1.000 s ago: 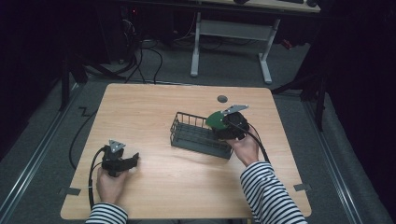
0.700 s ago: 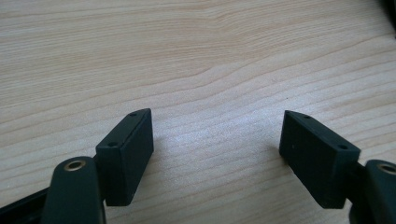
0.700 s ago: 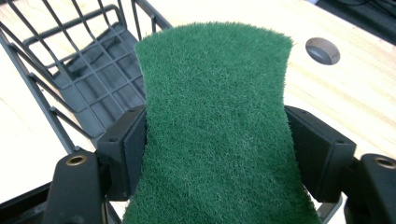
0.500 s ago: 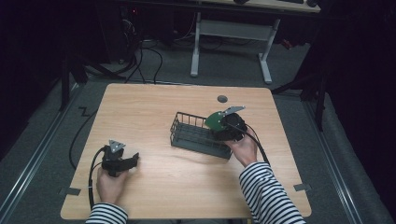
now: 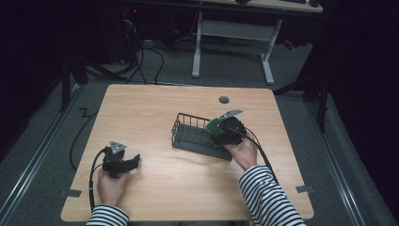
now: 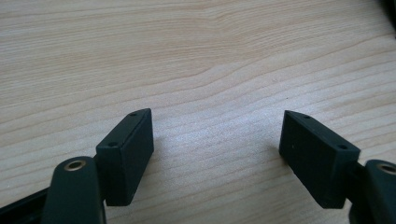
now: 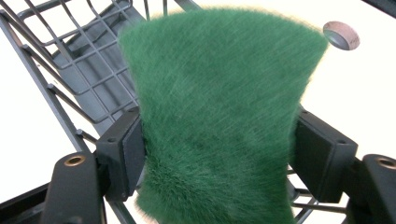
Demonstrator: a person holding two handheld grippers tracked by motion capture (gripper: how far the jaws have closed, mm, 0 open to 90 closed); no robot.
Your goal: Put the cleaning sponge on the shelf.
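one scouring pad; one wire basket

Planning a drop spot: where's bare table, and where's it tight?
Free: the table from its far edge to the wire basket, and the near strip between both hands. Tight: the basket's right end, where the right gripper holds the green scouring pad.

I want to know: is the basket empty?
Empty, it seems: the basket shows bare mesh, and the sponge sits in the right tongs above it.
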